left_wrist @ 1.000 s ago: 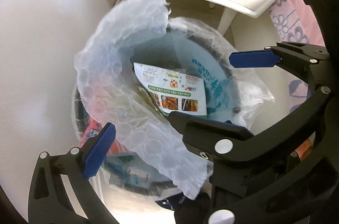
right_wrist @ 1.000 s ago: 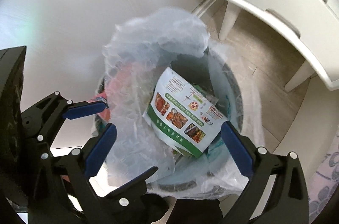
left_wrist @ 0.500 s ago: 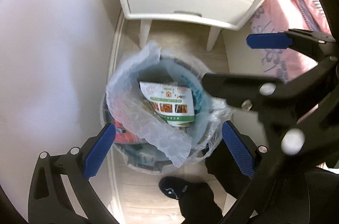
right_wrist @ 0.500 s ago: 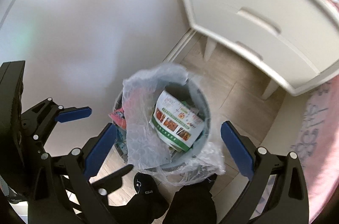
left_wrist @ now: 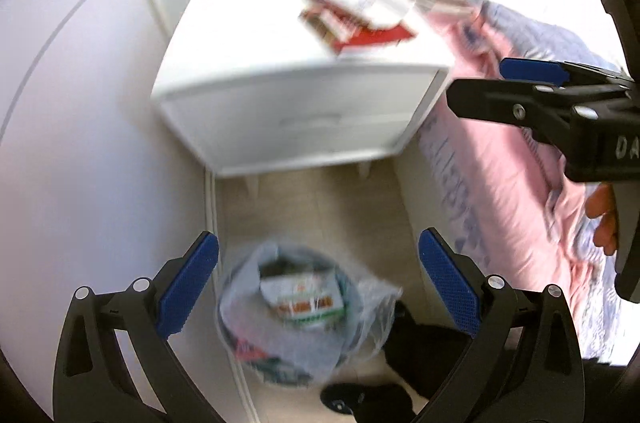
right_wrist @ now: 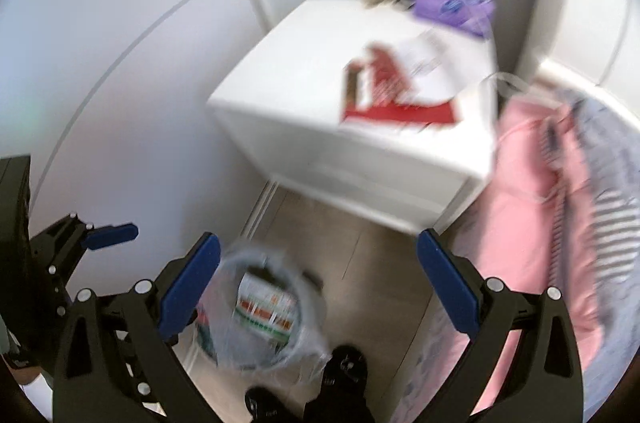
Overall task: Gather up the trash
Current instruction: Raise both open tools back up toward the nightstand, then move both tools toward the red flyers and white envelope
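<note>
Bin sits low on the floor in the left wrist view, lined and holding a printed packet; the left gripper hangs above it, spread wide and empty. From the right wrist, the right gripper is likewise agape and empty, and red-and-white litter lies on the nightstand. Next step, I judge, is reaching for that.

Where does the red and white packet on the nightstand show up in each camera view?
Left wrist: red and white packet sits upper centre, on the nightstand top's right side.
Right wrist: packet sits centre-right, upper half, on the nightstand.
Shared landmark: trash bin, low between the open gripper fingers in both.
</note>
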